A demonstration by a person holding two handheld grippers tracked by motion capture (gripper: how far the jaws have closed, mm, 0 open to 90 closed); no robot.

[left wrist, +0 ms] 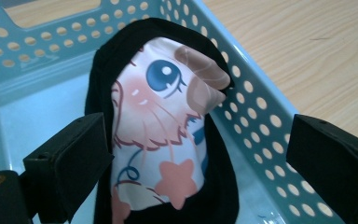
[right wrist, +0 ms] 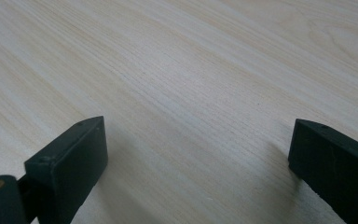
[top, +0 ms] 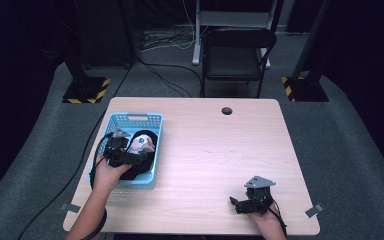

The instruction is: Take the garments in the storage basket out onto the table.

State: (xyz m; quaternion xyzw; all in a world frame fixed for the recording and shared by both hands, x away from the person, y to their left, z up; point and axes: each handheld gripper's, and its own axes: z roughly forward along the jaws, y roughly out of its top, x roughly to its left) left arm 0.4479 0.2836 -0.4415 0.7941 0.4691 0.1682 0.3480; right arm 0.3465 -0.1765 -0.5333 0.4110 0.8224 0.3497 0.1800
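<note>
A soft, light printed cushion (left wrist: 158, 140) lies in a blue basket (left wrist: 261, 112), best pinched at its black edge; both tools' jaws stand apart, holding nothing.

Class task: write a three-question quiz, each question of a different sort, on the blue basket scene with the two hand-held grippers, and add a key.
1. True or false: the black-edged printed cartoon cloth item lies inside the light blue perforated plastic basket.
2. Which hand-held gripper is over the basket: A) the left hand-held gripper, B) the right hand-held gripper?
3. Fill in: the right hand-held gripper's open jaws have only the pale wooden ____ between them.

Key: 1 true; 2 A; 3 table.
</note>
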